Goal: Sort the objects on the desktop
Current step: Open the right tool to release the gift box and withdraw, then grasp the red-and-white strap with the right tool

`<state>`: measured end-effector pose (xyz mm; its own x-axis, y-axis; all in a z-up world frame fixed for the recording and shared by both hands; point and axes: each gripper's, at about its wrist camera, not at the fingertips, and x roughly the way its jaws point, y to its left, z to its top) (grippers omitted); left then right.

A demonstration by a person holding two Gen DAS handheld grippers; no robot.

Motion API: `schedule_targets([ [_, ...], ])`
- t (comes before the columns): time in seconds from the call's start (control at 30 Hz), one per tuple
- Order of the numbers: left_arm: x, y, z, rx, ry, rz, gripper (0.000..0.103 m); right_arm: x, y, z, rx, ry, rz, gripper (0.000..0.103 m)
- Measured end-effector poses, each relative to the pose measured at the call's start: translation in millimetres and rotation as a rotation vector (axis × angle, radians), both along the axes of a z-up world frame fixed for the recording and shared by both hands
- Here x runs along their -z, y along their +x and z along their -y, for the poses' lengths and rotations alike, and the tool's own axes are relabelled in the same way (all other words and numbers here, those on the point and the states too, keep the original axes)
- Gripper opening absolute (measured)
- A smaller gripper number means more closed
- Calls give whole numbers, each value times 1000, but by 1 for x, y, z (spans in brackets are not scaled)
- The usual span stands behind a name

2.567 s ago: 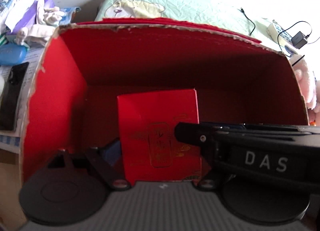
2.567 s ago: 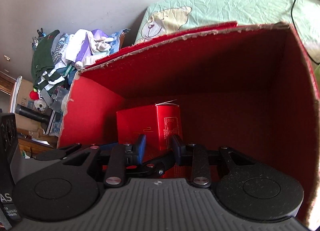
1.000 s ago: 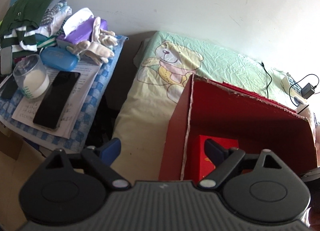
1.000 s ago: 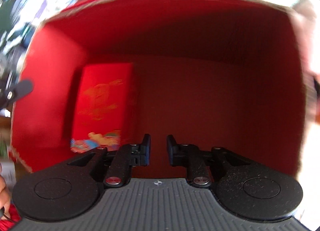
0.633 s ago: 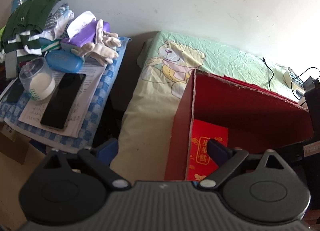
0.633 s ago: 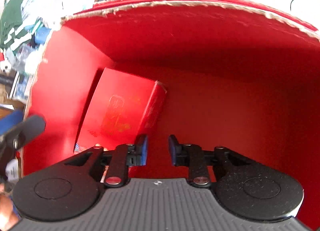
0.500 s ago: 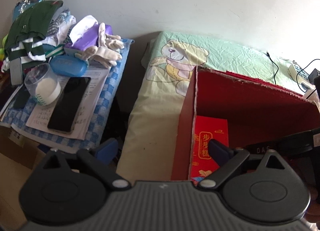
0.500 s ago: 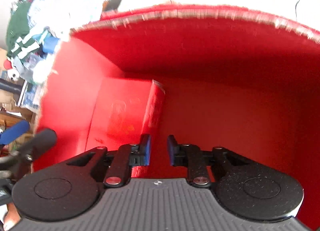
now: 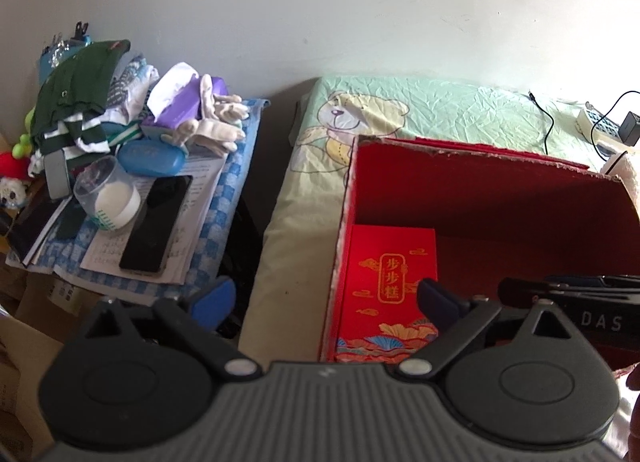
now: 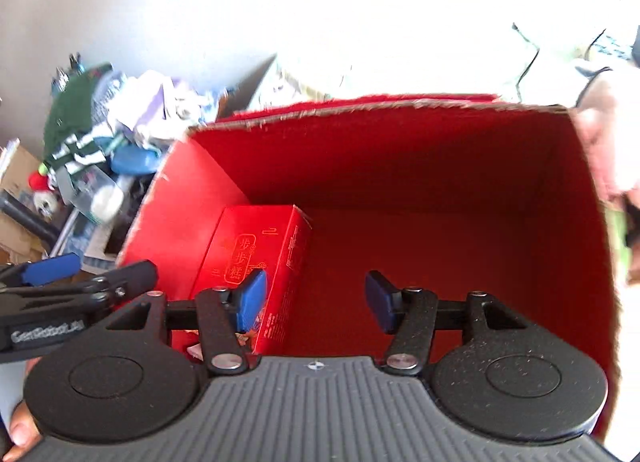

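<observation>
Inside red carton (image 10: pixel 460 166), one red gift box (image 10: pixel 256 258).

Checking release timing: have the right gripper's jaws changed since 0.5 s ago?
Yes. The right gripper was nearly shut then; its jaws now stand wide apart, empty, over the floor of the big red box, with the small red carton beside its left finger.

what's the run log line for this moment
left gripper: open, empty | right gripper: open, empty, over big red box | small red carton: inside box, against its left wall | phone: unsorted, on papers
</observation>
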<state>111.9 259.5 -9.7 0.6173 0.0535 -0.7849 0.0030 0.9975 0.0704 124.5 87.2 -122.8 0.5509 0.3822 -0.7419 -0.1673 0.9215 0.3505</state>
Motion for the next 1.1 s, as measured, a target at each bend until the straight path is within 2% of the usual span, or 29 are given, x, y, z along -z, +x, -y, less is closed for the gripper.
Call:
schedule_targets([
  [0.17, -15, -27, 18, -20, 25, 17, 98, -38, -24, 21, 14, 56, 27, 58],
  [0.2, -18, -33, 22, -27, 31, 22, 98, -60, -27, 13, 10, 82, 17, 58],
  [0.23, -21, -39, 26, -33, 36, 27, 98, -55, -27, 15, 6, 107, 12, 58],
  [0.3, -26, -53, 35, -42, 45, 36, 98, -68, -43, 17, -22, 149, 17, 58],
  [0.33, -28, -60, 39, -47, 49, 43, 98, -80, -55, 20, -43, 158, 27, 58],
  [0.4, -32, -76, 45, -54, 54, 59, 98, -80, -68, 35, -89, 169, 58, 58],
  [0.53, -34, -109, 56, -55, 37, 74, 98, -100, -114, 59, -165, 197, 92, 57],
  [0.6, -31, -127, 61, -51, 20, 76, 98, -97, -126, 79, -199, 217, 75, 55],
  [0.63, -28, -135, 64, -46, 11, 75, 98, -95, -135, 92, -215, 228, 66, 50],
  [0.77, -8, -160, 75, -9, -31, 45, 94, -82, -153, 102, -264, 217, -5, 48],
  [0.87, 14, -168, 84, 21, -41, -11, 84, -57, -147, 100, -256, 245, -119, 40],
  [0.9, 21, -170, 87, 31, -41, -26, 79, -48, -143, 101, -247, 274, -166, 39],
  [0.93, 27, -171, 89, 37, -41, -37, 79, -42, -142, 103, -237, 305, -202, 39],
  [1.1, 47, -179, 97, 60, -22, -63, 77, -31, -135, 99, -210, 342, -255, 39],
])
